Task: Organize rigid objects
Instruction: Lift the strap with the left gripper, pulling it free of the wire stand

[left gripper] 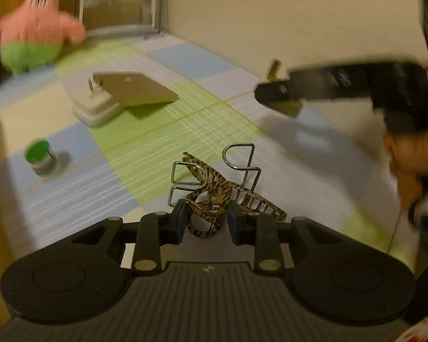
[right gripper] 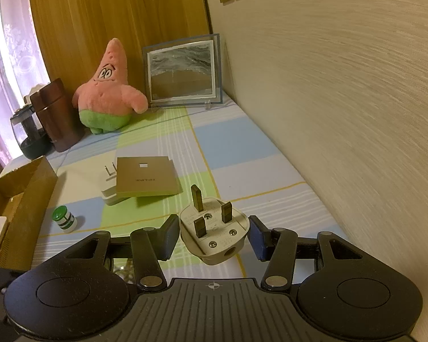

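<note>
A person stands at a surface covered by a checked cloth (right gripper: 228,154) in blue, green and white, with a two-finger gripper in each hand.

The left gripper (left gripper: 205,222) has its jaws drawn in as far as they go, pinching the looped end of a leopard-print hair claw (left gripper: 228,199) low over the cloth. A bent chrome wire piece (left gripper: 239,168) sits right against the claw's teeth, and I cannot tell whether the two are hooked together. If they are, the wire may drag along and drop partway. The pinch is on a thin curved loop, so the claw could also swivel or slip out.

The right gripper (right gripper: 214,235) stands about half open around a white three-pin plug (right gripper: 214,228), pins pointing up. Its left pad touches the plug body; the right pad looks just short of it, so I cannot tell whether the plug is truly clamped. The plug's rounded sides could let it twist free.

Counted: one hair claw, one wire piece, one three-pin plug, one white two-pin adapter (right gripper: 109,191) with one flat tan box (right gripper: 147,179) leaning on it, one small green-capped bottle (right gripper: 65,219). An open cardboard box (right gripper: 28,193) stands at the left edge, probably the place for sorted items. At the back are one pink star plush (right gripper: 108,91), one framed picture (right gripper: 182,71) and one brown container (right gripper: 54,114).
</note>
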The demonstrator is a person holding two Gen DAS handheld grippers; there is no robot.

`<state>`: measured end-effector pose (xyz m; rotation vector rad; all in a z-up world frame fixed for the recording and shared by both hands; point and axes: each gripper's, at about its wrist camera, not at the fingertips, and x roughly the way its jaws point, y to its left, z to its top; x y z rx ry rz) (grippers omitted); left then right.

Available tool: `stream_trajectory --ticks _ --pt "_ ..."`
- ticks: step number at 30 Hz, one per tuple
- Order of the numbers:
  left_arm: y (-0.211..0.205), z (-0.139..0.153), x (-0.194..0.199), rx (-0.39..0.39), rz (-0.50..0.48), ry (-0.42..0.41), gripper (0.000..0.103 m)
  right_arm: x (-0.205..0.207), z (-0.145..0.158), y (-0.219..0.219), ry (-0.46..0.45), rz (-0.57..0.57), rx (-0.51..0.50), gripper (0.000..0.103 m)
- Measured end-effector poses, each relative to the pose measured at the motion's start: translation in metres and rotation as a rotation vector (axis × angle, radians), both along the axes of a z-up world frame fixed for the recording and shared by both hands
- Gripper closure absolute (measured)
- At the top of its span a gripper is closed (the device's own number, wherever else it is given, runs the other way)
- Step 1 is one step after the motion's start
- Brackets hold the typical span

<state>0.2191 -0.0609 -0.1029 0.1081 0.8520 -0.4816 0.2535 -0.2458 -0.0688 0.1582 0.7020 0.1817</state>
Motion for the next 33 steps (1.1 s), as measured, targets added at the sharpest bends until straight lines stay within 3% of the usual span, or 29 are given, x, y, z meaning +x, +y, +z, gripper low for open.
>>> stream_trajectory --ticks 2,8,11,26,28,30,33 --pt "0.006 0.000 -0.004 -0.042 0.017 0.017 0.078 -0.002 0.001 0.000 -0.001 0.003 0.003 0.055" --pt "0.011 0.013 -0.010 -0.037 0.032 -0.006 0.080 -0.005 0.004 0.002 -0.006 0.006 0.004 0.055" --pt "0.017 0.017 -0.018 -0.084 0.050 0.005 0.081 -0.005 0.004 0.002 -0.006 0.006 0.004 0.055" --pt "0.024 0.010 -0.051 -0.010 0.057 0.000 0.088 -0.014 0.005 0.010 -0.014 0.032 0.003 0.055" --pt "0.022 0.006 -0.057 0.031 0.054 -0.019 0.080 -0.016 0.005 0.011 -0.013 0.035 0.003 0.055" --pt "0.023 0.005 -0.059 0.040 0.051 -0.037 0.058 -0.017 0.005 0.011 -0.012 0.037 0.004 0.055" --pt "0.023 0.004 -0.055 0.060 0.038 -0.061 0.053 -0.019 0.006 0.012 -0.015 0.041 0.003 0.055"
